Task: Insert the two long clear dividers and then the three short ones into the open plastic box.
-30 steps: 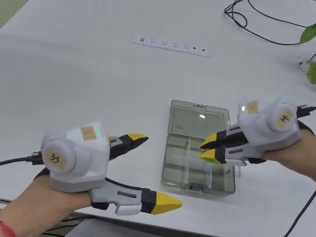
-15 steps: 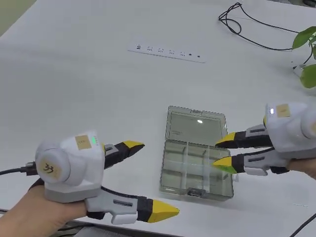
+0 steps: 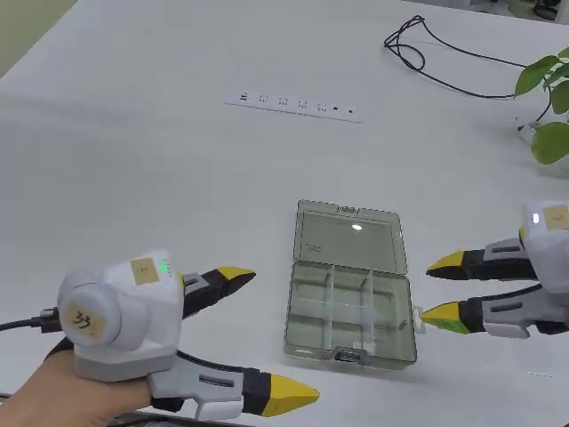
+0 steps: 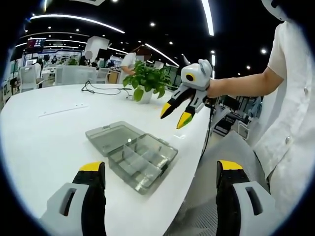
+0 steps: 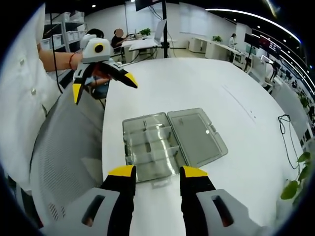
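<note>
Judging by the clear dividers (image 3: pixel 330 290) standing in the open plastic box (image 3: pixel 352 358), insertion looks finished, though their number is unclear. The left gripper (image 3: pixel 284 334), wide open, and the right gripper (image 3: pixel 427 289), partly open, flank the box, both empty.

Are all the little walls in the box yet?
Looks nearly finished. The open box already has clear dividers splitting it into little rooms, though I can't count every one. In hand: nothing; the left gripper and right gripper are both open and empty, beside the box. Little seems left.
</note>
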{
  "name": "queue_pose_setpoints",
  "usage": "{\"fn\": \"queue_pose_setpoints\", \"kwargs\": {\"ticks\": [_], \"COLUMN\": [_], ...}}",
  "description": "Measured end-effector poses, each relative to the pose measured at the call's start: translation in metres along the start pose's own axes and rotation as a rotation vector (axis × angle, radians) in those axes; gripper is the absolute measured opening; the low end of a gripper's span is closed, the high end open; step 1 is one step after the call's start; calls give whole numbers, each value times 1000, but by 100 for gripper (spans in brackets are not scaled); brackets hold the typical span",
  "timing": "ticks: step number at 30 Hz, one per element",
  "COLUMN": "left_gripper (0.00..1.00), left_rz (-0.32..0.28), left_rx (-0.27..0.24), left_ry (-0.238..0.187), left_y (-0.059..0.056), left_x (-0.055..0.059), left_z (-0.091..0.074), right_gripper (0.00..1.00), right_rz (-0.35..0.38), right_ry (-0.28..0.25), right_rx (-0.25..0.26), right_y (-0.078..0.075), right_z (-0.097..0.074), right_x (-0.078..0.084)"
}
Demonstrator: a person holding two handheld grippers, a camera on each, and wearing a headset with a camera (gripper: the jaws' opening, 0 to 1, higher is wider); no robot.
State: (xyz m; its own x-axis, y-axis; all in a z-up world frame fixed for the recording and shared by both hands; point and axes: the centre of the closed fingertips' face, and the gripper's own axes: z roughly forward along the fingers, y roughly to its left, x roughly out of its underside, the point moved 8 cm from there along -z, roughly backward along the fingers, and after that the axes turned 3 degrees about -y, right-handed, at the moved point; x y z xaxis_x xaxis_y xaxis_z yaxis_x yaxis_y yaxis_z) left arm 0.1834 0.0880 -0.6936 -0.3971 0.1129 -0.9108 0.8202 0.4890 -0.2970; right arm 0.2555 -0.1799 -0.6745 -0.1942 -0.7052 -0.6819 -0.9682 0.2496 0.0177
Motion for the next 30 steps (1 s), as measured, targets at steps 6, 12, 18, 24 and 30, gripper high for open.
{"fn": "queue_pose_setpoints", "kwargs": {"ticks": [6,12,18,24,30], "left_gripper": [95,95,95,95,95], "left_rz": [1,-3,-3,-6,-13], "left_rx": [2,6,6,5,3], "left_ry": [0,4,7,11,13], "left_y": [0,0,1,2,2], "left_x": [0,0,-1,-1,0], "left_z": [0,0,0,0,0], "right_gripper": [40,44,45,45,46], "right_rz": [18,24,16,-19,-62], "right_ry": [66,119,185,292,392], "right_rx": [14,16,12,7,-19], "right_y": [-5,-8,-14,-22,-25], "right_z": [-14,-21,-27,-30,-31], "right_x": [30,52,78,108,132]}}
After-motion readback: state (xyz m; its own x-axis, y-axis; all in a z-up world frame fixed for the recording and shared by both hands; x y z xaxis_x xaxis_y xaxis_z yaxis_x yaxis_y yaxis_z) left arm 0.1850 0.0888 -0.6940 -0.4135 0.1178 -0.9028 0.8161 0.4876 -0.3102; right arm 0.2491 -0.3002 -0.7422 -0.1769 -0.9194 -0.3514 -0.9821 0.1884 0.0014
